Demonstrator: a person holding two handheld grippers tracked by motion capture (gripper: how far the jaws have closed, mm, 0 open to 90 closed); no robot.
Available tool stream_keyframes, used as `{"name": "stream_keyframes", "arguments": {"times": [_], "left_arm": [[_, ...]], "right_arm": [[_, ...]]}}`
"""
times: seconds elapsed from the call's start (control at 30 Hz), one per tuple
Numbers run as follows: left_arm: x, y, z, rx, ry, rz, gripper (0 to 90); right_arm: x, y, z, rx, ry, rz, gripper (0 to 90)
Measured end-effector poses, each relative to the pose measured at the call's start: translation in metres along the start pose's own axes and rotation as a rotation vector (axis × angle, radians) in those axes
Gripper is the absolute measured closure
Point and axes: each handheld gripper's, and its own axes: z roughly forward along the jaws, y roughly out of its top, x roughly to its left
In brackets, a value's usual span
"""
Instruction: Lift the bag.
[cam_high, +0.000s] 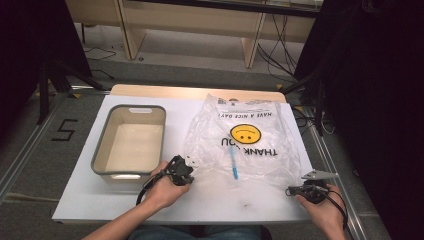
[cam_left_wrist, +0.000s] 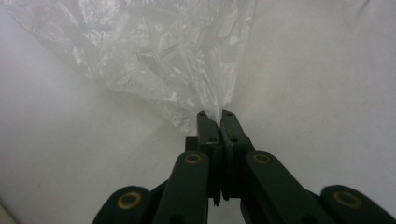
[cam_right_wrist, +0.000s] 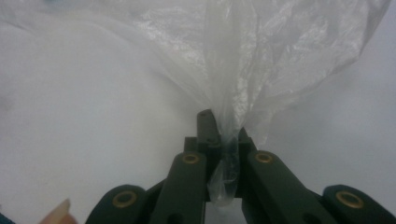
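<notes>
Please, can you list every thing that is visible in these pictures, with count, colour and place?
plastic bag: one, clear with yellow smiley and black print, right half of table, near corners pinched
pen: one, blue, inside the bag
tub: one, grey rim, beige inside, left on table
table: one, white top
left tongs: one, black, shut on bag's near left corner
right tongs: one, black, shut on bag's near right corner
hands: two, at near edge

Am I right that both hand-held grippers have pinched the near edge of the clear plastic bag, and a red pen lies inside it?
Not quite: the pen inside the plastic bag is blue, as the high view shows. The left hand-held gripper and right hand-held gripper are indeed each shut on the bag's near edge.
</notes>
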Motion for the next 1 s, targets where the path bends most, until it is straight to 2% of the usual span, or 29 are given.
{"name": "stream_keyframes", "arguments": {"times": [0.3, 0.6, 0.8, 1.0], "left_arm": [[0.000, 0.009, -0.022, -0.106, 0.029, 0.032, 89.1], [-0.006, 0.021, -0.044, -0.215, 0.052, 0.068, 89.1], [-0.011, 0.026, -0.053, -0.245, 0.053, 0.085, 89.2], [-0.010, 0.027, -0.055, -0.258, 0.060, 0.087, 89.2]], "right_arm": [[-0.001, 0.004, -0.009, -0.059, -0.040, 0.025, 89.2], [-0.006, 0.005, -0.015, -0.105, -0.080, 0.050, 89.3], [-0.007, 0.007, -0.019, -0.137, -0.109, 0.058, 89.4], [-0.008, 0.007, -0.019, -0.144, -0.113, 0.065, 89.4]]}}
